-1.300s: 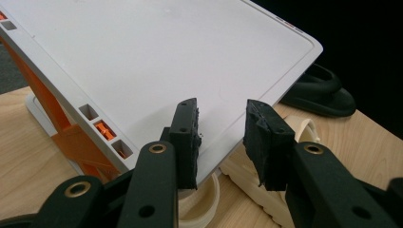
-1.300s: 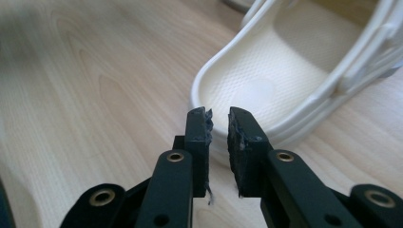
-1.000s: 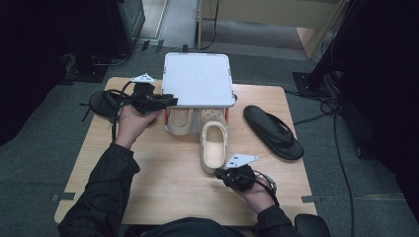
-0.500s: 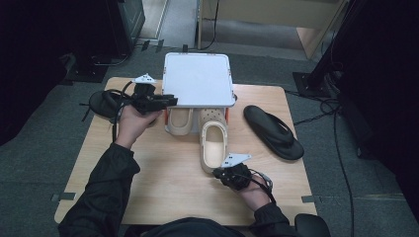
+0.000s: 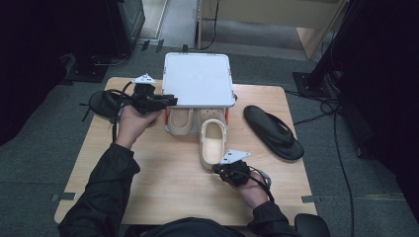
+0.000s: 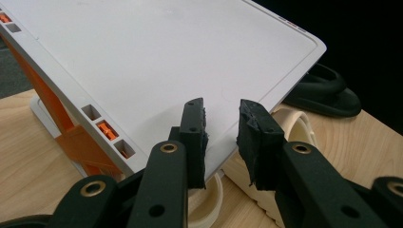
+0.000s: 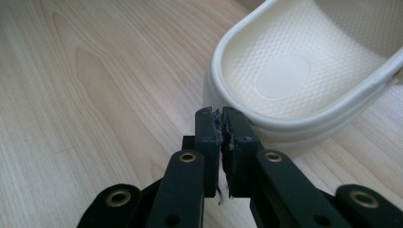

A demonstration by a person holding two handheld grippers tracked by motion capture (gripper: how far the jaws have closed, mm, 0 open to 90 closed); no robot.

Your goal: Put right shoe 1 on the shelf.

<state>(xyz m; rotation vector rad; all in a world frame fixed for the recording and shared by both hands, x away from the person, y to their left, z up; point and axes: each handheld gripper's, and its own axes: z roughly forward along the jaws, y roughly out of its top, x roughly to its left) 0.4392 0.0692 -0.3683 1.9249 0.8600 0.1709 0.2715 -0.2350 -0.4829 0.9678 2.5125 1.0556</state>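
A white shoe rack (image 5: 198, 79) with orange supports stands at the table's far middle. One cream clog (image 5: 179, 121) lies under it. A second cream clog (image 5: 213, 143) sticks out toward me. My left gripper (image 5: 168, 101) is at the rack's front left corner. In the left gripper view its jaws (image 6: 222, 137) have just been closing and keep a narrow gap over the shelf's edge (image 6: 166, 61), pressing on nothing. My right gripper (image 5: 220, 168) sits just behind the second clog's heel (image 7: 285, 76). Its jaws (image 7: 221, 126) have just been closing and now meet with nothing between them.
A black flip-flop (image 5: 274, 132) lies on the table's right side. Another black sandal (image 5: 101, 103) lies at the left edge behind my left hand. Bare wood (image 5: 168, 182) stretches along the near side between my forearms. Dark floor surrounds the table.
My right hand has edged slightly left toward the clog's heel. The left hand has stayed at the rack's corner.
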